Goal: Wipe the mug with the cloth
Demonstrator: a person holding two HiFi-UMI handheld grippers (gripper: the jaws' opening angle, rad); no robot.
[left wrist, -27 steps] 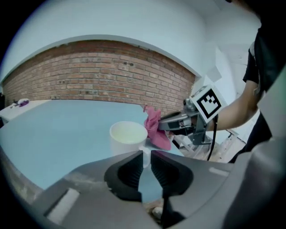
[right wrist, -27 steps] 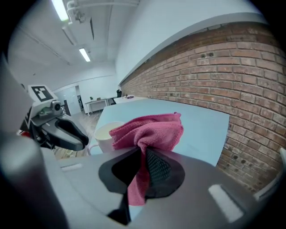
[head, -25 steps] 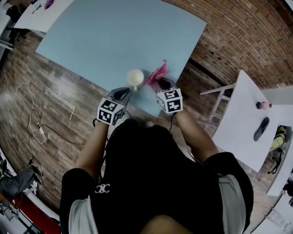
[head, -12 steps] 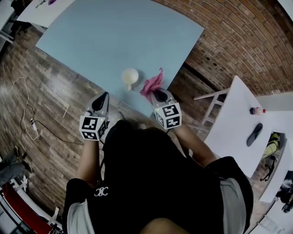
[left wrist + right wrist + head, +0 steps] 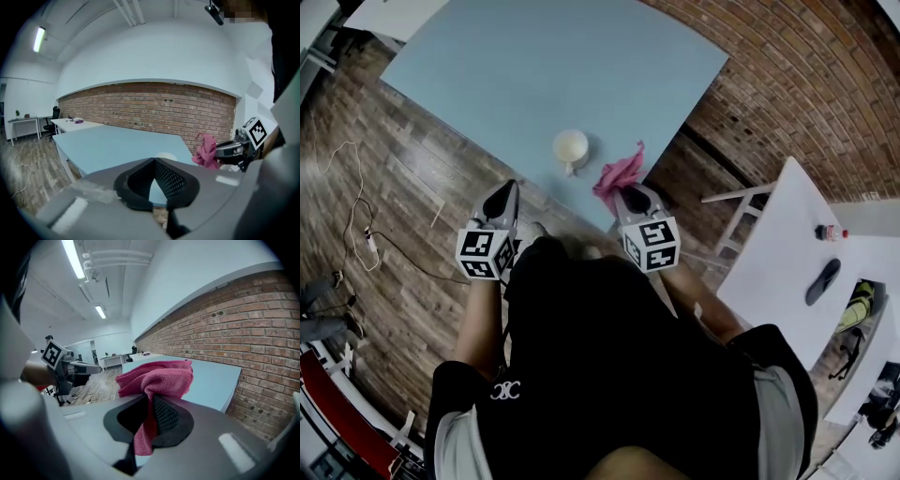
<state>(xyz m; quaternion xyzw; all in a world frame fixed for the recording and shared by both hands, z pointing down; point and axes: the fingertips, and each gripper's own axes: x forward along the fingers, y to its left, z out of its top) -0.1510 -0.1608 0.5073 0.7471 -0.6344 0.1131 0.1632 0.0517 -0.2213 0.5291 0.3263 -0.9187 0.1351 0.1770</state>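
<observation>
A white mug (image 5: 570, 148) stands free near the blue table's (image 5: 534, 66) front edge. The right gripper (image 5: 625, 194) pinches the pink cloth (image 5: 619, 174), seemingly ready to wipe, while the left gripper (image 5: 507, 187) hangs off-table, jaws together on nothing. Only the right gripper view shows the cloth's tail trailing between the pads; only the head view shows the mug whole.
</observation>
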